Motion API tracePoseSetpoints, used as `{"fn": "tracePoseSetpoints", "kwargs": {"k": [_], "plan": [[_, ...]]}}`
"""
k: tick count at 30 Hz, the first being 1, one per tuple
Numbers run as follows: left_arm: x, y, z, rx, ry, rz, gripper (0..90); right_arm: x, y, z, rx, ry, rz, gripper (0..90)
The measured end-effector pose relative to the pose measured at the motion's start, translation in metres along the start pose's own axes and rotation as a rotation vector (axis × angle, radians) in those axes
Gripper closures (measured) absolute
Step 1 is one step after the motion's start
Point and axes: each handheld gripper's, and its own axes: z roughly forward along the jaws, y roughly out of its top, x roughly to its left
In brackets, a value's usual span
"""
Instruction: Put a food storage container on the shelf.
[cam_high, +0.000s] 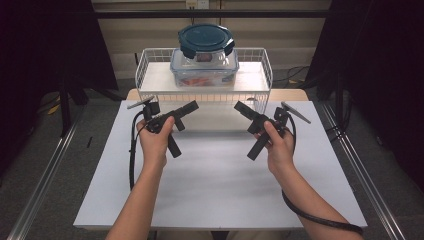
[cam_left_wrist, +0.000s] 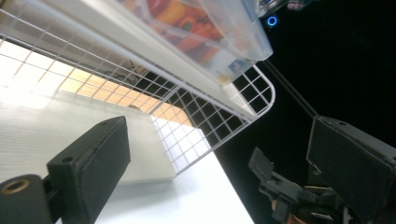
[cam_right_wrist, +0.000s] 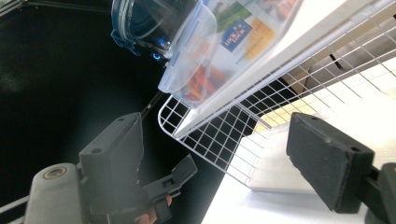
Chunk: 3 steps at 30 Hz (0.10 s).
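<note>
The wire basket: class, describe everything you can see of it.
The basket is white wire mesh, rectangular, with rounded corners and low grid walls. It stands upright at the table's far edge, on a white board that lines its floor. Inside rests a clear plastic box, and a round container with a dark blue lid sits on top of that. Both grippers hover apart from it.
</note>
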Motion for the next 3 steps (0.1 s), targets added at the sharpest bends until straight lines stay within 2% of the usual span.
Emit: {"fn": "tracePoseSetpoints", "kwargs": {"k": [3], "plan": [[0.0026,-0.0031,-0.0024,-0.001,-0.015,0.001,5.3,-0.0032,-0.0035,-0.0046,0.010,0.002,-0.008,17.3]]}}
